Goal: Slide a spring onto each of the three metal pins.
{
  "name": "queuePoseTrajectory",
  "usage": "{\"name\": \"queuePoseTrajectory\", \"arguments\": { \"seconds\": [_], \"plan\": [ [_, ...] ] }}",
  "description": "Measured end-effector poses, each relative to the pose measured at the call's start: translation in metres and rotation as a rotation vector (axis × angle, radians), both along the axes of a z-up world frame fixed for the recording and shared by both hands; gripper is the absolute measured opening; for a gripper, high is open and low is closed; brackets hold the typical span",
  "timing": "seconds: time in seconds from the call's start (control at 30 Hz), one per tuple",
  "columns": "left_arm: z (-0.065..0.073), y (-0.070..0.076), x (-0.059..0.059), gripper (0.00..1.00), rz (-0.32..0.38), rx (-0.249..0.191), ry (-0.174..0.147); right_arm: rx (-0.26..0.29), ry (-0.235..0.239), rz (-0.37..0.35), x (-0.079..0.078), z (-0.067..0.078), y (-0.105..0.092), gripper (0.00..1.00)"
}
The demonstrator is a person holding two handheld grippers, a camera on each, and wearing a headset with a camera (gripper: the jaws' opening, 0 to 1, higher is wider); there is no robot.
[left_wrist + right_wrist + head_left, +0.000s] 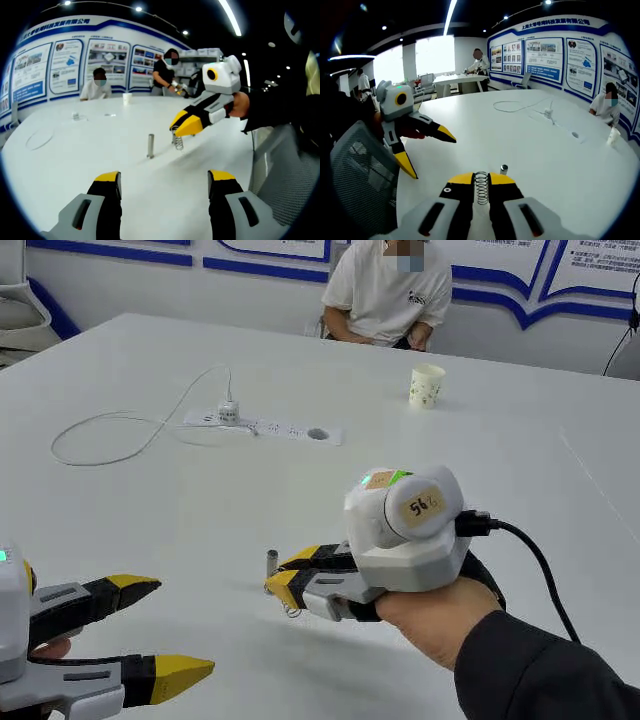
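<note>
Beside the pin, right gripper pinching a spring, coils clear in its view, left gripper gaping, empty.

Office meeting room: large white conference table, blue-bordered info boards on walls, mesh office chair.

The tan sticker on my right gripper carried a handwritten number, seemingly 56; the wall boards bore Chinese headings I couldn't read.

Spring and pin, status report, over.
Right gripper shut on spring. Left gripper open, off to the side. Pin upright, bare, just ahead of spring. Nothing between them.
</note>
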State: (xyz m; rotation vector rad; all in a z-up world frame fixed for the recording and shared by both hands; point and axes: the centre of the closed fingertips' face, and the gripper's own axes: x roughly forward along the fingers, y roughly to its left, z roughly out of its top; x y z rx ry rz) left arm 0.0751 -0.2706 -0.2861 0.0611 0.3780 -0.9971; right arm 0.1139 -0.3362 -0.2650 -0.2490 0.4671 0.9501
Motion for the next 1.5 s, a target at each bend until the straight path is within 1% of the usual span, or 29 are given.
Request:
{"name": "queuePoseTrajectory", "arguments": {
  "seconds": [0.13, 0.23, 0.33, 0.4, 0.53, 0.67, 0.8, 0.97, 1.07, 1.13, 1.2, 1.33, 1.5],
  "plan": [
    [0.001, -0.001, 0.000, 0.71, -0.004, 0.001, -0.002, 0.036, -0.008, -0.006, 0.002, 0.010, 0.002, 0.12],
    [0.007, -0.002, 0.000, 0.70, -0.014, -0.001, -0.016, 0.052, -0.022, -0.004, 0.002, 0.017, 0.003, 0.12],
    [0.016, -0.005, 0.003, 0.70, -0.016, -0.008, -0.033, 0.062, -0.036, -0.003, 0.002, 0.024, 0.005, 0.12],
    [0.019, -0.006, 0.003, 0.70, -0.023, -0.007, -0.041, 0.069, -0.041, -0.002, 0.002, 0.028, 0.005, 0.12],
    [0.030, -0.013, 0.007, 0.69, -0.038, -0.013, -0.061, 0.083, -0.055, -0.001, 0.002, 0.036, 0.007, 0.12],
    [0.037, -0.022, 0.012, 0.67, -0.059, -0.022, -0.072, 0.096, -0.069, 0.006, 0.001, 0.045, 0.010, 0.12],
    [0.042, -0.031, 0.013, 0.63, -0.093, -0.011, -0.081, 0.108, -0.080, 0.010, 0.000, 0.052, 0.012, 0.12],
    [0.047, -0.039, 0.016, 0.59, -0.121, -0.020, -0.078, 0.123, -0.086, 0.012, -0.001, 0.057, 0.014, 0.12],
    [0.048, -0.043, 0.019, 0.54, -0.129, -0.042, -0.059, 0.126, -0.085, 0.014, -0.002, 0.057, 0.016, 0.12],
    [0.048, -0.047, 0.021, 0.50, -0.136, -0.042, -0.057, 0.130, -0.085, 0.015, -0.002, 0.058, 0.017, 0.12],
    [0.049, -0.052, 0.021, 0.49, -0.151, -0.050, -0.049, 0.133, -0.084, 0.017, -0.003, 0.059, 0.018, 0.12],
    [0.051, -0.062, 0.022, 0.47, -0.176, -0.060, -0.045, 0.140, -0.085, 0.021, -0.005, 0.061, 0.020, 0.12],
    [0.052, -0.069, 0.023, 0.42, -0.193, -0.070, -0.044, 0.147, -0.084, 0.022, -0.006, 0.062, 0.021, 0.12]
  ]
}}
